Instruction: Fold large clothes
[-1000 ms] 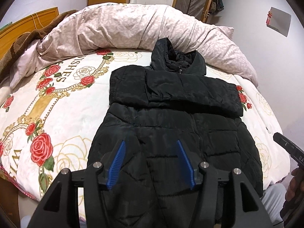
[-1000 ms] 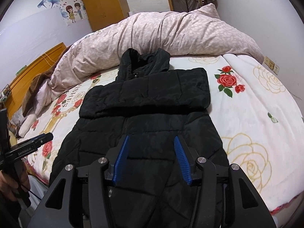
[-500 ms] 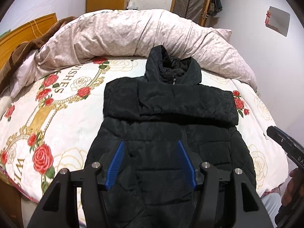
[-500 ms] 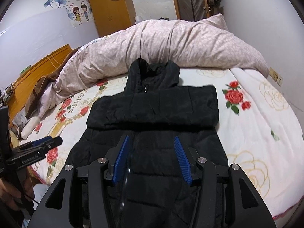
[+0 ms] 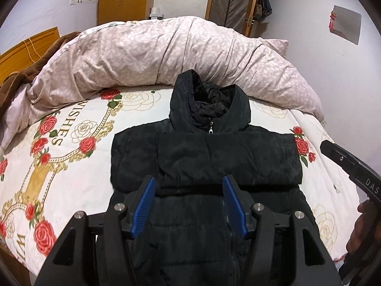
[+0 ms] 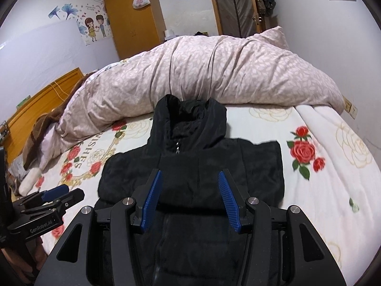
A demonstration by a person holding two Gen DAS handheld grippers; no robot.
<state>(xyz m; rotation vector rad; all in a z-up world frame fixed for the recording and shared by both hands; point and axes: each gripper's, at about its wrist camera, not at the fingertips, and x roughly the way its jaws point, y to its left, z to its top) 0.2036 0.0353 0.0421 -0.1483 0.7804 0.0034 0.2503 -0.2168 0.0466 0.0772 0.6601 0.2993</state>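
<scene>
A black puffer jacket [image 5: 214, 157] [image 6: 197, 166] lies flat on the bed, front up and zipped. Its hood points at the duvet and its sleeves are folded across the chest. My left gripper [image 5: 188, 181] hovers above the jacket's middle, open, its blue pads empty, tips near the lower edge of the folded sleeves. My right gripper [image 6: 190, 174] hangs over the same area, also open and empty. Each shows in the other's view: the right gripper [image 5: 352, 166] at the right edge, the left gripper [image 6: 59, 195] at the lower left. The jacket's hem is hidden behind the gripper bodies.
A rolled pink leaf-print duvet [image 5: 166, 54] lies across the back of the bed. The rose-printed sheet [image 5: 71, 143] spreads on both sides of the jacket. A wooden headboard [image 6: 40, 104] and a brown blanket [image 6: 40, 128] are at the left. A wall runs close on the right.
Both grippers have moved forward over the jacket towards the hood and risen a little. Their jaws stand as wide as before. The jacket has not moved.
</scene>
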